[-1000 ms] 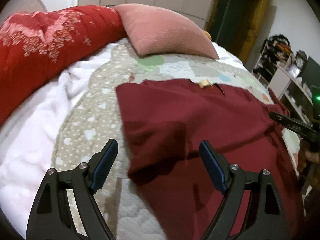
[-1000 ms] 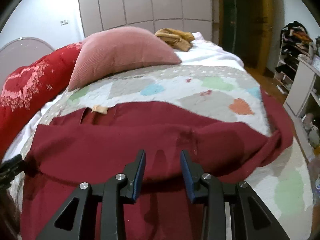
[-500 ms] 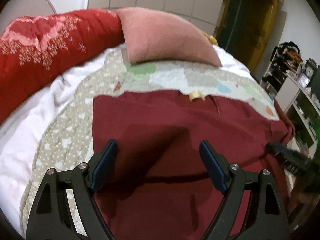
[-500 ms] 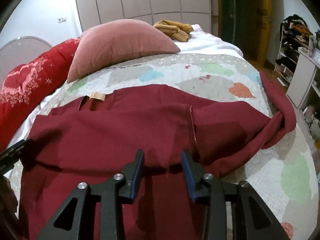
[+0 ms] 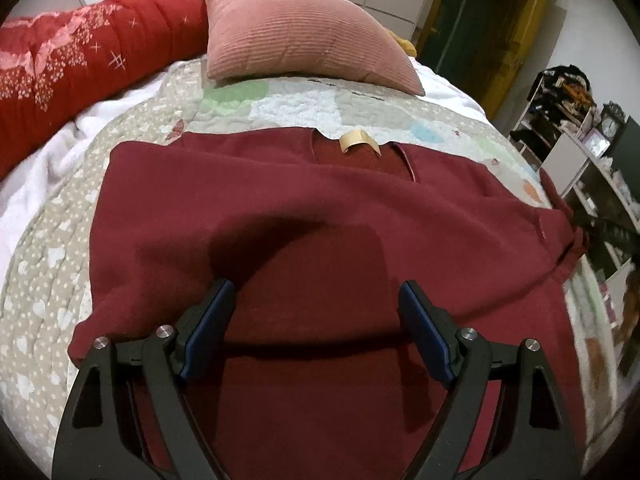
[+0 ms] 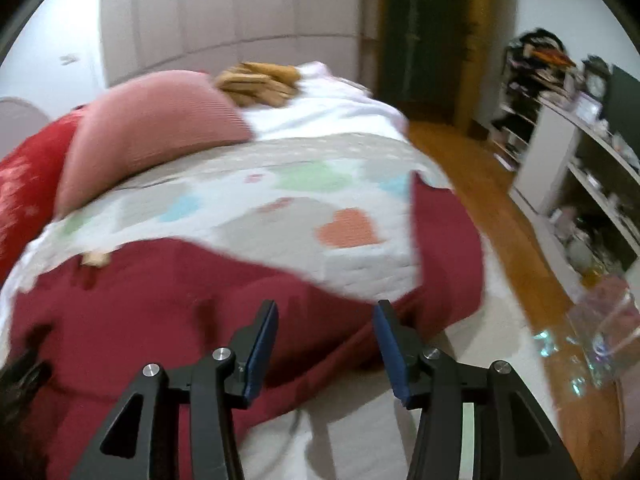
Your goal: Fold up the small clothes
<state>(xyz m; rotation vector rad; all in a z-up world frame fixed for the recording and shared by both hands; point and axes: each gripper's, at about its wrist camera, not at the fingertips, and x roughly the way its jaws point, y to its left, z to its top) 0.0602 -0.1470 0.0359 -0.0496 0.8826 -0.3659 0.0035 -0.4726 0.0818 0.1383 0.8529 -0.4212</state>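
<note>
Blur, cut edges and cluttered shelves

The right wrist view is smeared throughout: the dark red garment and shelf unit lose detail. In the left wrist view the garment runs off the near edge, and the far-right shelf items are too small to tell.

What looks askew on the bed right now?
The maroon sweater lies mostly flat, but its sleeve on the right trails off toward the quilt edge, bunched rather than laid straight. Both grippers' jaws are open, holding nothing.
</note>
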